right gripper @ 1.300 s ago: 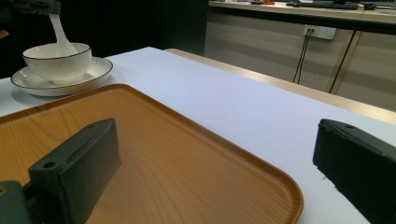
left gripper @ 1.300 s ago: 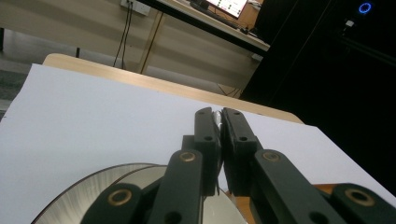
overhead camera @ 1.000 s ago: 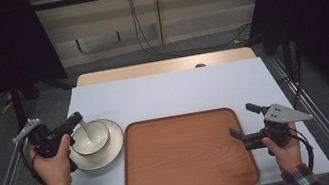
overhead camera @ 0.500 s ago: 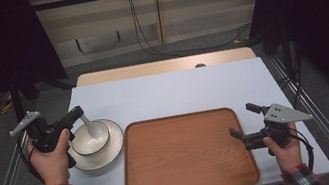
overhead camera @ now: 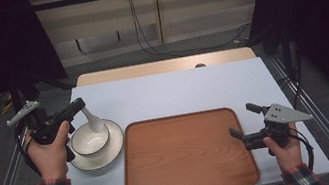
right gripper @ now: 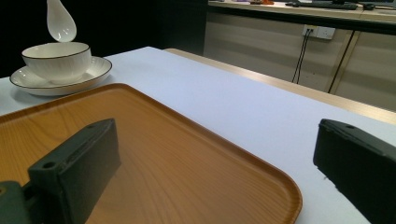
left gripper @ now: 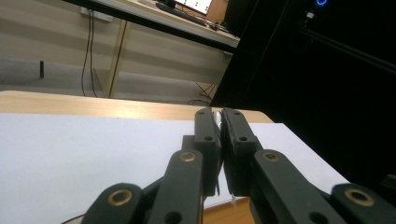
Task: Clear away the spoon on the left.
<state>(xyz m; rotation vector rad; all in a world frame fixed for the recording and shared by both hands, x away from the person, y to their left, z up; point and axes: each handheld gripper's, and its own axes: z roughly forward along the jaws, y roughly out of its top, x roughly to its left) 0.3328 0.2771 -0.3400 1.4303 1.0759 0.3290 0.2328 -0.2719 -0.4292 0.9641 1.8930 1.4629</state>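
1. High view: The room is dim, with pale cupboards and black cables behind a white table [overhead camera: 172, 91]. A big brown wooden tray [overhead camera: 188, 154] lies in the middle of the table.
2. High view: On the left, a white bowl [overhead camera: 90, 141] sits on a white plate [overhead camera: 111, 149], just beside the tray. The left gripper [overhead camera: 78, 106] is clamped on the handle of a white spoon [overhead camera: 92, 121]. The spoon hangs down over the bowl.
3. High view: On the right, the right gripper [overhead camera: 244, 122] rests low by the right edge of the tray. Its jaws are spread apart and hold nothing.
4. Left gripper view: The left gripper [left gripper: 220, 140] has its two black jaws pressed almost together. A thin bit of the white spoon [left gripper: 216, 117] peeks out between them. Past the jaws are the white table [left gripper: 70, 154] and a wooden edge.
5. Right gripper view: The right gripper [right gripper: 210, 172] has its jaws wide apart over the tray [right gripper: 187, 163]. Far off, the bowl [right gripper: 57, 59] stands on the plate [right gripper: 95, 70]. The scoop end of the spoon [right gripper: 61, 22] hangs in the air just above the bowl and does not touch it.
6. The step in hand looks like lifting the spoon out of the bowl.
7. Next, I think the spoon should go across to the tray. That needs a firm hold, so the smooth spoon does not slip or swing. It also needs a slow, gentle drop onto the wood before the jaws let go.
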